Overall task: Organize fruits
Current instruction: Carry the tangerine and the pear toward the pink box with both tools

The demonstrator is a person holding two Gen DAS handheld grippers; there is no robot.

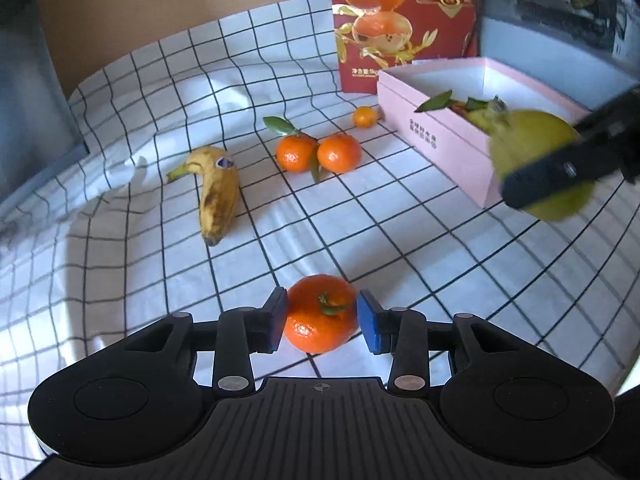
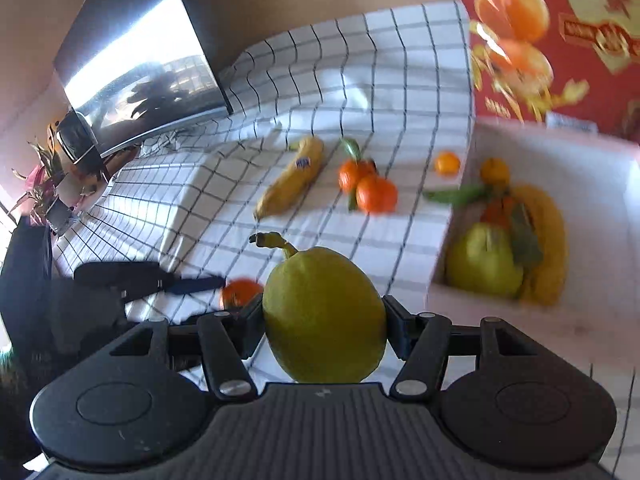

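My left claw point(image 1: 322, 316) stands open around a mandarin point(image 1: 322, 314) on the tabletop point(image 1: 400, 240); my right claw point(image 2: 324, 316) grips a pear point(image 2: 324, 316).

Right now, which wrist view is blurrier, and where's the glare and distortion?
Right wrist view: motion-smeared, worst on the pink box and red bag; the held pear stays sharp; glare on the dark screen. Left wrist view: mostly crisp, mandarin and banana sharp, only the right gripper smeared. Fisheye bends the cloth's grid in both.
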